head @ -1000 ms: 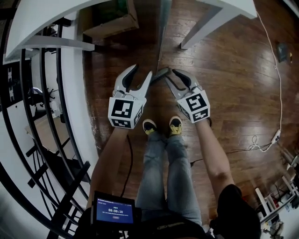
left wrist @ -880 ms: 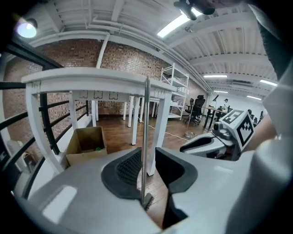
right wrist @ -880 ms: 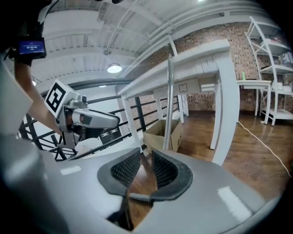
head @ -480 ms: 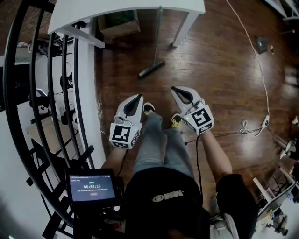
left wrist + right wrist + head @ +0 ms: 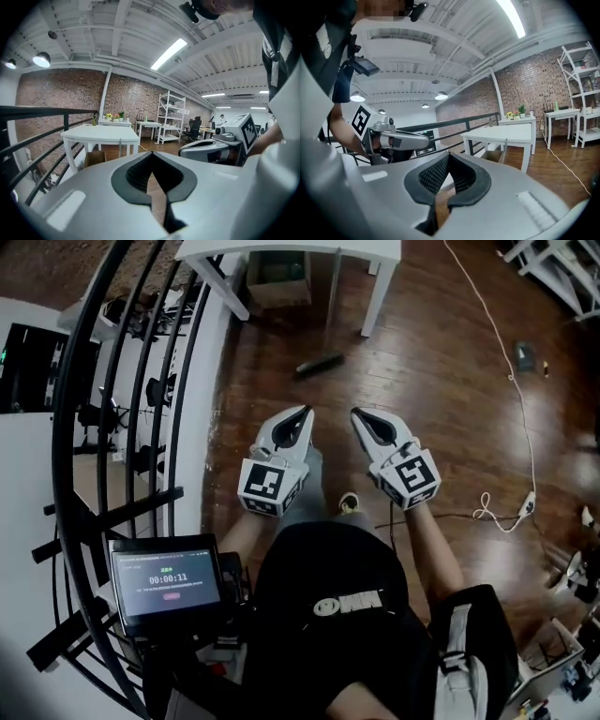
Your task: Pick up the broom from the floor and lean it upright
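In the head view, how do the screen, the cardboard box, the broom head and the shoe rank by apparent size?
Largest to smallest:
1. screen, though it is nearest the camera, which enlarges it
2. cardboard box
3. broom head
4. shoe, only partly visible

Small screen: timer reads 00:00:11; the line above it & the red bit below are too small to read. Shirt logo, white on black, seen upside down, letters unclear. B/w square code markers on left claw & right claw, no letters or nos.
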`<state>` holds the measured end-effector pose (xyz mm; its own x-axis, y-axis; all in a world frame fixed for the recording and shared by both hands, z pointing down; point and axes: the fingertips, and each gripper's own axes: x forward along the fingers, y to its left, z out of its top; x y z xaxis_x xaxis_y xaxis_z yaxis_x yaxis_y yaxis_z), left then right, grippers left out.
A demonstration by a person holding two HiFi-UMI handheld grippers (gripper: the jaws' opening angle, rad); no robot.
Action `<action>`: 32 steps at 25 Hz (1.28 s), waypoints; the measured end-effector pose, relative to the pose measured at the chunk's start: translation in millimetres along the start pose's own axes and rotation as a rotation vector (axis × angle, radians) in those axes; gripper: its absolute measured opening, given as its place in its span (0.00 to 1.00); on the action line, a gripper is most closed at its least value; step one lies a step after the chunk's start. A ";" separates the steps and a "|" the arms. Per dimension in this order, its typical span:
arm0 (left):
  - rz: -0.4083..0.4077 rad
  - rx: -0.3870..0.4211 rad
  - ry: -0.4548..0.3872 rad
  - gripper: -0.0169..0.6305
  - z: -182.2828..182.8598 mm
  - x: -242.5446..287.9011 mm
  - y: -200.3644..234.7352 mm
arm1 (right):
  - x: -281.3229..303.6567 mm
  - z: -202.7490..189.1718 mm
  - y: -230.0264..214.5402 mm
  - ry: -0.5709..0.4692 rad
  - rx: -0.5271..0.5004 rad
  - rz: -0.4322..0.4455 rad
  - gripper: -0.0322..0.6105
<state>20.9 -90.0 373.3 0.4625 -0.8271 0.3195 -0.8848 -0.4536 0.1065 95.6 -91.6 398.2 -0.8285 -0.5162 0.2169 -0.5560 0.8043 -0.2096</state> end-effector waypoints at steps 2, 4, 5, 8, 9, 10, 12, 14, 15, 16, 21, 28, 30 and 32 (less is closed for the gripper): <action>0.030 0.053 -0.013 0.05 18.1 -12.3 -23.2 | -23.0 11.5 9.1 -0.041 0.011 0.032 0.06; 0.058 0.082 -0.015 0.05 35.3 -17.6 -45.0 | -43.0 27.1 6.6 -0.086 0.047 0.070 0.06; 0.062 0.081 -0.017 0.05 42.5 -13.2 -54.8 | -49.4 34.8 -2.2 -0.096 0.060 0.084 0.06; 0.039 0.071 -0.043 0.05 66.3 18.6 -73.5 | -58.4 53.0 -36.8 -0.088 0.088 0.067 0.06; 0.027 0.074 -0.055 0.05 72.3 27.0 -76.3 | -59.7 56.2 -42.0 -0.089 0.099 0.054 0.05; 0.019 0.073 -0.067 0.05 75.7 32.1 -78.1 | -60.4 56.5 -43.1 -0.091 0.100 0.050 0.06; 0.021 0.066 -0.081 0.05 77.1 35.8 -78.5 | -58.4 53.7 -40.7 -0.095 0.096 0.052 0.05; 0.034 0.068 -0.090 0.05 79.6 36.5 -77.0 | -54.5 51.4 -38.8 -0.093 0.104 0.060 0.05; 0.038 0.067 -0.098 0.05 81.9 36.5 -76.7 | -53.3 51.3 -37.8 -0.093 0.112 0.069 0.05; 0.042 0.063 -0.104 0.05 84.8 37.2 -75.9 | -51.7 52.4 -37.5 -0.098 0.121 0.081 0.04; 0.087 0.080 -0.092 0.05 91.7 39.1 -65.3 | -39.6 62.1 -40.2 -0.105 0.113 0.108 0.04; 0.088 0.041 -0.132 0.05 89.6 38.3 -64.8 | -32.8 71.4 -35.6 -0.100 0.064 0.124 0.04; 0.095 0.042 -0.127 0.05 90.4 38.7 -63.1 | -32.2 69.9 -36.9 -0.097 0.058 0.129 0.04; 0.097 0.034 -0.128 0.05 90.5 38.7 -63.1 | -32.6 69.3 -36.8 -0.092 0.059 0.127 0.04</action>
<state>99.8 -123.3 293.8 0.3806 -0.9020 0.2036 -0.9241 -0.3790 0.0483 138.5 -124.7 332.8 -0.8937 -0.4380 0.0974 -0.4467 0.8477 -0.2862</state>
